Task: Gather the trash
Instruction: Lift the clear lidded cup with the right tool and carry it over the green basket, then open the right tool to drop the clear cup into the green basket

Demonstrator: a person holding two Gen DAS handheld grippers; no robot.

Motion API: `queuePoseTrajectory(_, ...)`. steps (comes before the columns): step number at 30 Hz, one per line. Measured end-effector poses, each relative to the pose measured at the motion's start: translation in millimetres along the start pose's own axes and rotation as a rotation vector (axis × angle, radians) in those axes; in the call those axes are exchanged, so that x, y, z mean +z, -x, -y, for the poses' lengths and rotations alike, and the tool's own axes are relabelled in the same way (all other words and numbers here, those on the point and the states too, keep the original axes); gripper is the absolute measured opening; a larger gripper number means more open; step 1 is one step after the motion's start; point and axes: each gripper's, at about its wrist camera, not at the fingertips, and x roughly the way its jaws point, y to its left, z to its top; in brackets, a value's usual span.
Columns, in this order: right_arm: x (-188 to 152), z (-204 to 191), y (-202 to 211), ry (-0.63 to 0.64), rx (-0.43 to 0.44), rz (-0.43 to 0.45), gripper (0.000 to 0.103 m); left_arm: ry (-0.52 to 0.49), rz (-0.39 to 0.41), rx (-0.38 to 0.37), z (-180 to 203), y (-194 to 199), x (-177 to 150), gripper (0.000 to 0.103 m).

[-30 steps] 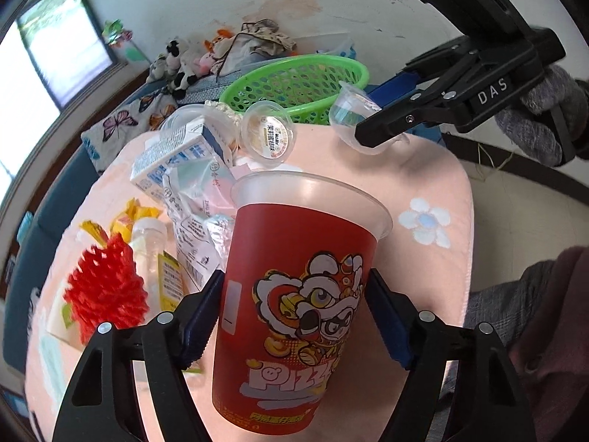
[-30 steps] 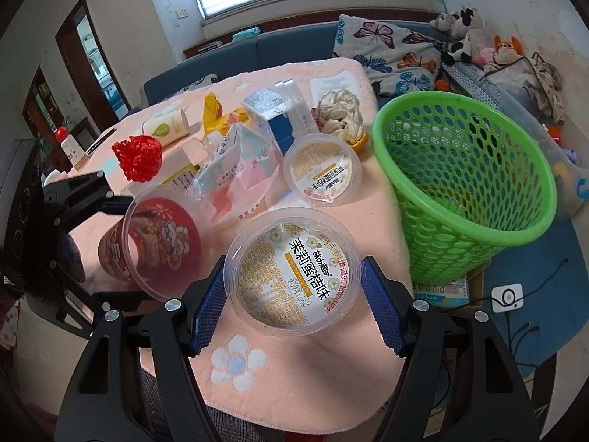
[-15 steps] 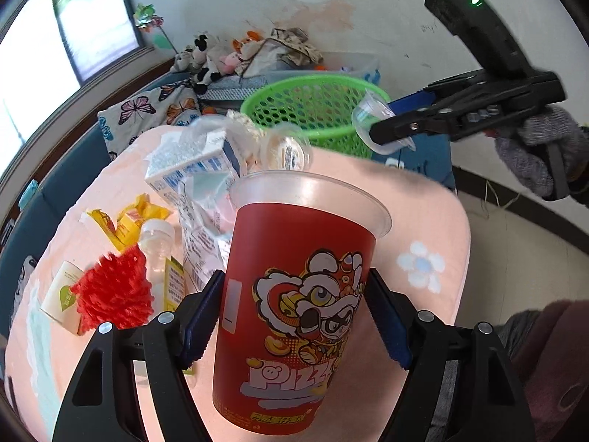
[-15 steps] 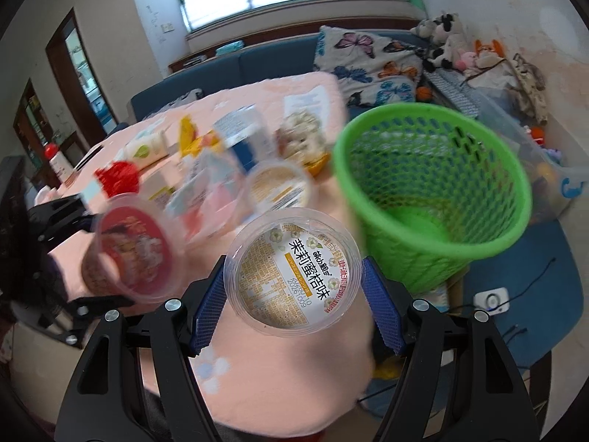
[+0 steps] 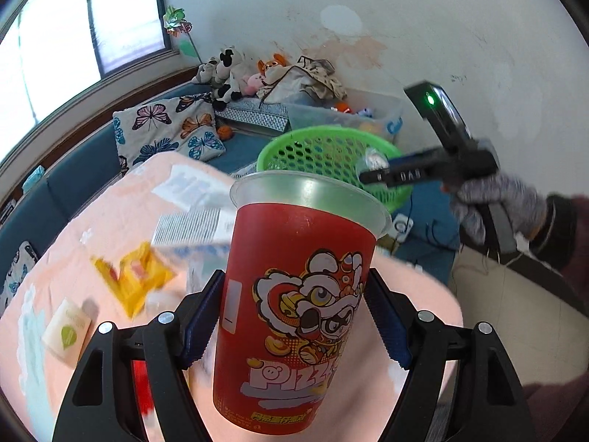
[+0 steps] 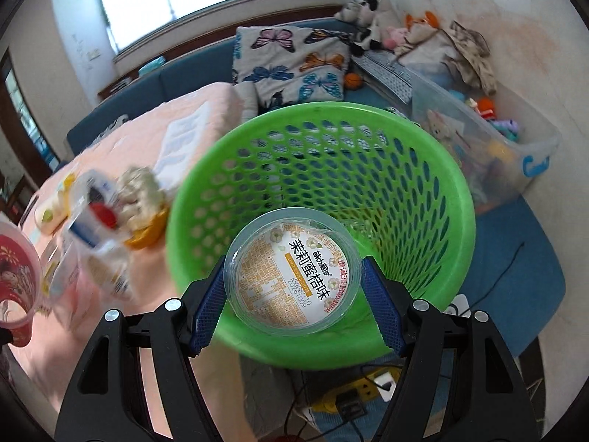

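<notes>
My left gripper (image 5: 294,320) is shut on a tall red paper cup (image 5: 294,316) with a lion cartoon, held upright over the pink table (image 5: 110,213). My right gripper (image 6: 294,291) is shut on a clear round plastic cup (image 6: 292,274) with a printed label, held over the near rim of the green mesh basket (image 6: 368,162). From the left wrist view the basket (image 5: 316,147) stands beyond the table's far edge, and the right gripper (image 5: 371,174) hangs over it with the clear cup (image 5: 370,160).
Blurred trash lies on the table: a yellow wrapper (image 5: 136,276), a white carton (image 5: 191,224), a small tube (image 5: 66,331), crumpled paper (image 6: 140,191). Butterfly cushions (image 6: 291,62), plush toys (image 6: 368,11) and a clear toy bin (image 6: 489,140) lie behind the basket. A power strip (image 6: 371,386) sits on the floor.
Both grippers have swung toward the green basket. The right one carried the clear cup from over the table to above the basket's rim; the left lifted the red cup and turned to face the basket.
</notes>
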Motion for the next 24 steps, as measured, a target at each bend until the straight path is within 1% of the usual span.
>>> queuePoseTrajectory(4, 5, 7, -11, 0.004, 0.012, -0.021, 0.071, 0.014, 0.006, -0.005, -1, -24, 31, 0.073)
queuePoseTrajectory(8, 6, 6, -25, 0.022, 0.023, -0.053, 0.071, 0.029, 0.011, 0.001, -4, -38, 51, 0.073)
queuePoseTrajectory(14, 9, 13, -31, 0.002, 0.044, -0.052, 0.074, 0.054, -0.010, 0.013, -9, -61, 77, 0.073)
queuePoseTrajectory(18, 10, 17, -18, 0.012, 0.031, -0.022, 0.074, 0.072, -0.028, 0.004, -8, -81, 96, 0.073)
queuePoseTrajectory(22, 3, 23, 14, 0.038, -0.008, 0.051, 0.074, 0.057, -0.055, -0.003, 6, -106, 113, 0.073)
queuePoseTrajectory(24, -1, 28, 27, 0.035, -0.014, 0.073, 0.075, 0.055, -0.075, -0.015, 12, -118, 119, 0.073)
